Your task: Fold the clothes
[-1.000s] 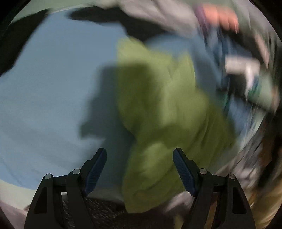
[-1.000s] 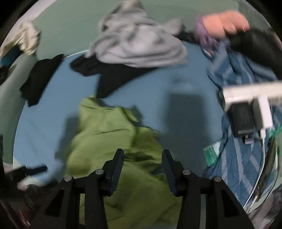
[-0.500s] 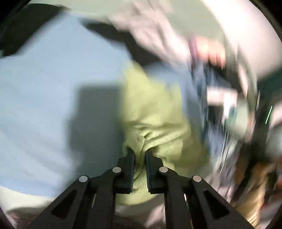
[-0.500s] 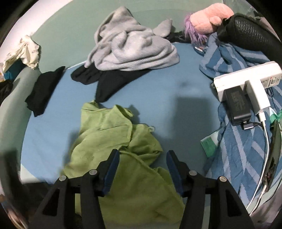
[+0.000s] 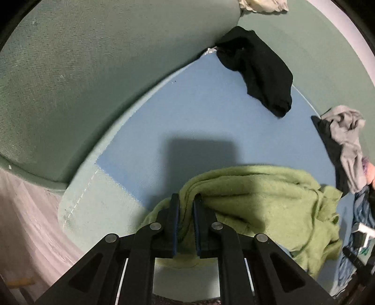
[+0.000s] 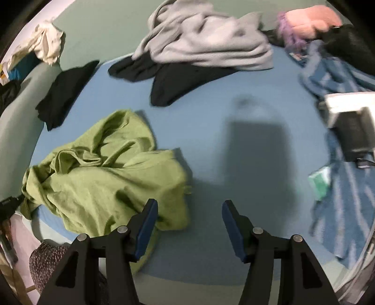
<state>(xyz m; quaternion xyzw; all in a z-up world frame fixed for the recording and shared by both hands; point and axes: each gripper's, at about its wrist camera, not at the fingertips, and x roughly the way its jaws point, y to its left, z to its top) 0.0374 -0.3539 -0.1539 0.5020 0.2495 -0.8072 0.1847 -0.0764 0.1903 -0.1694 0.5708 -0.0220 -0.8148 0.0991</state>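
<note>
A crumpled green garment [image 6: 112, 173] lies on the blue sheet [image 6: 234, 131] at the bed's near left. My left gripper [image 5: 186, 204] is shut on a fold of the green garment [image 5: 269, 199] at its near edge. In the right wrist view the left gripper [image 6: 9, 204] shows only partly at the garment's far left end. My right gripper [image 6: 189, 208] is open and empty, just above the sheet, with its left finger [image 6: 147, 220] over the garment's right edge.
A grey sweater [image 6: 206, 40] on black clothing [image 6: 178, 77] lies at the back. A black garment [image 6: 63, 91] lies at the left. A striped blue cloth [image 6: 346, 211], power strip [image 6: 349, 105] and pink plush [image 6: 309, 21] are at the right. A green wall [image 5: 82, 82] borders the bed.
My left gripper closed on the green garment and swung it leftward. My right gripper opened wider, and the garment now lies more to its left.
</note>
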